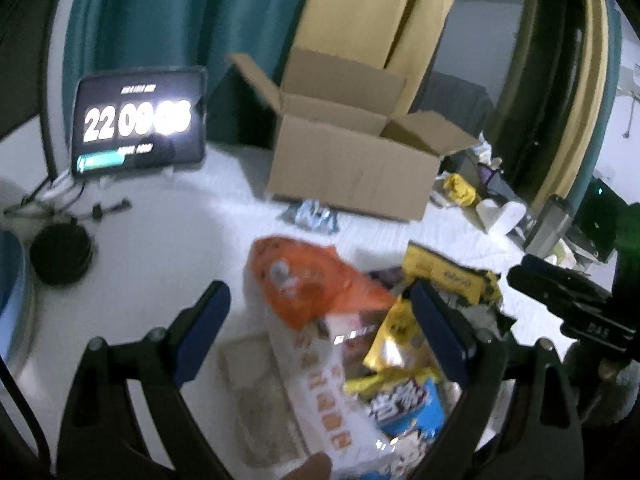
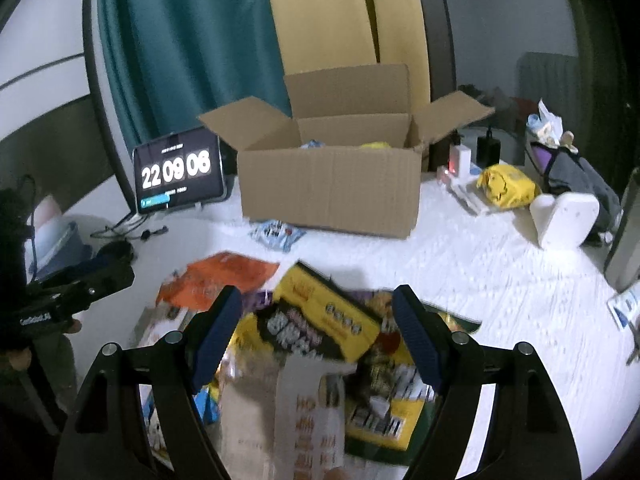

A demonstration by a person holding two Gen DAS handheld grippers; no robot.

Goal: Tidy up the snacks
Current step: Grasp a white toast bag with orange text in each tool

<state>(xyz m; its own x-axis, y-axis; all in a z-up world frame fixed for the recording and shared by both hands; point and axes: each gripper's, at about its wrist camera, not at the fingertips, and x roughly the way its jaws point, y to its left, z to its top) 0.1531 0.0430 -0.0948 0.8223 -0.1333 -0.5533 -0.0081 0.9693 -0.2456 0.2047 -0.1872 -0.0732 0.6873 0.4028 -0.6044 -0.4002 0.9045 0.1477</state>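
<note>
A pile of snack packs lies on the white table in front of an open cardboard box (image 1: 352, 168) (image 2: 332, 192). The pile holds an orange bag (image 1: 308, 284) (image 2: 224, 276), a yellow and black pack (image 2: 328, 316) (image 1: 448, 276), a white pack with orange print (image 1: 332, 400) (image 2: 308, 412) and a blue pack (image 1: 408, 404). A small blue-white packet (image 1: 312, 214) (image 2: 276, 234) lies by the box front. My left gripper (image 1: 320, 312) is open over the pile. My right gripper (image 2: 318, 316) is open over the yellow and black pack. The box shows something yellow and something blue inside.
A tablet showing a clock (image 1: 140, 120) (image 2: 178, 170) stands left of the box, with cables and a round black object (image 1: 60, 254) near it. To the right lie a yellow bag (image 2: 506, 186), a white object (image 2: 564, 216), chargers (image 2: 488, 148) and a grey bag (image 2: 572, 172).
</note>
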